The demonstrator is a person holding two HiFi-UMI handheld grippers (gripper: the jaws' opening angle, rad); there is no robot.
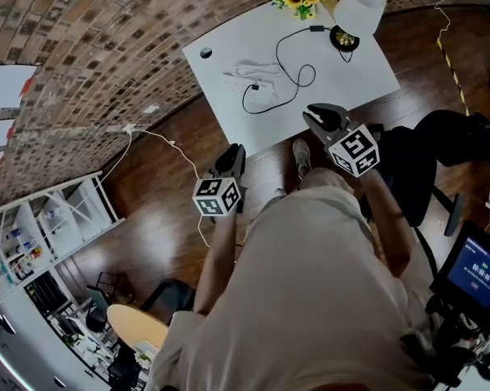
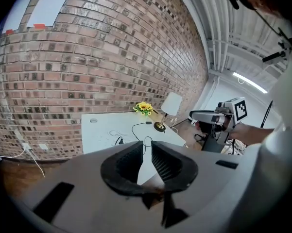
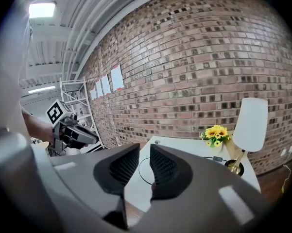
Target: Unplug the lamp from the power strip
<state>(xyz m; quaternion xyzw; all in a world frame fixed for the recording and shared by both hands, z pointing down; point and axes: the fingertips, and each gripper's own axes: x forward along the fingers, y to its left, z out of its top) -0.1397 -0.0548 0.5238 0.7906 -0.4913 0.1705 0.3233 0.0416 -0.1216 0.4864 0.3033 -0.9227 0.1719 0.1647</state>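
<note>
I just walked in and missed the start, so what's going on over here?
A person holds a two-jaw gripper in each hand, standing short of the white rectangular table. The left gripper and right gripper are both open and empty, pointed towards it. On the table the brass-based lamp with a white shade stands untouched, its thin black cord looping across the top.

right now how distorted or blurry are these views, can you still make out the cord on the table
Head view: fisheye bends the brick wall, yet it is sharp, the black cord plain on the white table. Left gripper view: black vignette, cord tiny. Right gripper view: ceiling light glares top left.
</note>
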